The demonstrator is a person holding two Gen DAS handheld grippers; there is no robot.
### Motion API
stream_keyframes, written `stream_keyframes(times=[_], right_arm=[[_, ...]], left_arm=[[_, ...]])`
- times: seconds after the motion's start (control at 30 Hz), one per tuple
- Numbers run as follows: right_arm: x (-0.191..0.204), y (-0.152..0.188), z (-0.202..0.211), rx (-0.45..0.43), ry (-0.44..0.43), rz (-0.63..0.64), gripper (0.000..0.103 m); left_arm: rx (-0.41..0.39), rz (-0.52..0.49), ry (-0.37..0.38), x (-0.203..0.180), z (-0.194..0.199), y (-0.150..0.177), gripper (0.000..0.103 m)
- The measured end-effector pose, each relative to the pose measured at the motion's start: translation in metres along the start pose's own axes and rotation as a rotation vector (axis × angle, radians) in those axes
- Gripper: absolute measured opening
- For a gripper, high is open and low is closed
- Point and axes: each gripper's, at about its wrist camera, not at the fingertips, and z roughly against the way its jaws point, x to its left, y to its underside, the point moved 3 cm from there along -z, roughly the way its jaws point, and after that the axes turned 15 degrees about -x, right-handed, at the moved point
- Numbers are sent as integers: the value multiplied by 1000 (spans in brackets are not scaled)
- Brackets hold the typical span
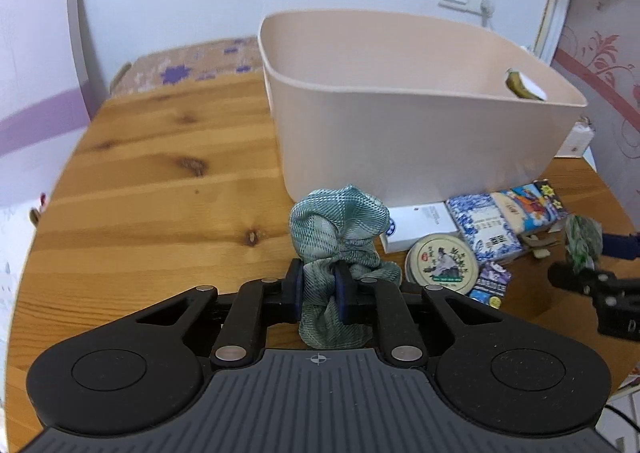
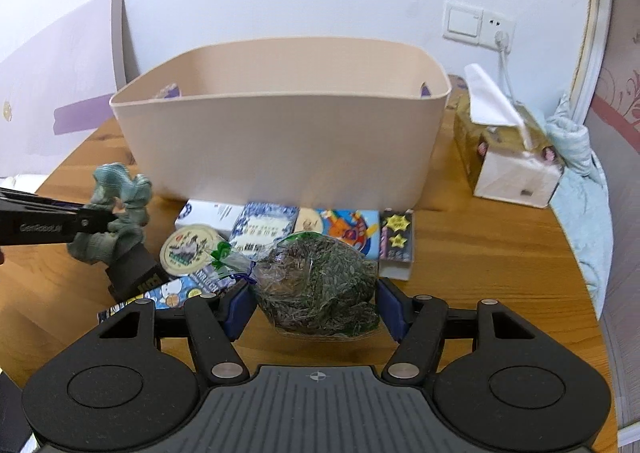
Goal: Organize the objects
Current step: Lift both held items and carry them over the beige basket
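Observation:
My left gripper (image 1: 319, 293) is shut on a crumpled green checked cloth (image 1: 338, 229), held above the wooden table (image 1: 160, 181) just in front of the beige plastic bin (image 1: 400, 133). In the right wrist view the same cloth (image 2: 116, 209) hangs from the left gripper (image 2: 96, 223) at the left. My right gripper (image 2: 316, 303) is shut on a clear bag of dried green herbs (image 2: 320, 285), in front of the bin (image 2: 280, 149). That bag (image 1: 582, 239) and the right gripper (image 1: 576, 273) show at the right edge of the left wrist view.
A row of small boxes (image 2: 280, 229), a round tin (image 2: 192, 249) and cartoon-printed packets (image 2: 176, 293) lie before the bin. A tissue box (image 2: 508, 157) stands to its right. The table edge curves close on the right, with a pale blue cloth (image 2: 584, 189) beyond it.

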Motion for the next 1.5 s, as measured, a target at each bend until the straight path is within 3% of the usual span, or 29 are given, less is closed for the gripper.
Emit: stream_keyframes(times=[0.33,0.73,1.17,1.5], right_arm=[[-7,-18,12,-71,1,1,62],[-24,-69,18,-193,49,14,62],[-21,-119,-15,-233,0,7,63],[-17,-125,-58,-187,20,30,62]], left_arm=[[-93,2,29,-3,32,-24,15],[-211,2,32,-7,53,-63,15],[-287,3,-8,-20,8,-107,15],[-244,-59,12,-40,-32,-126,15]])
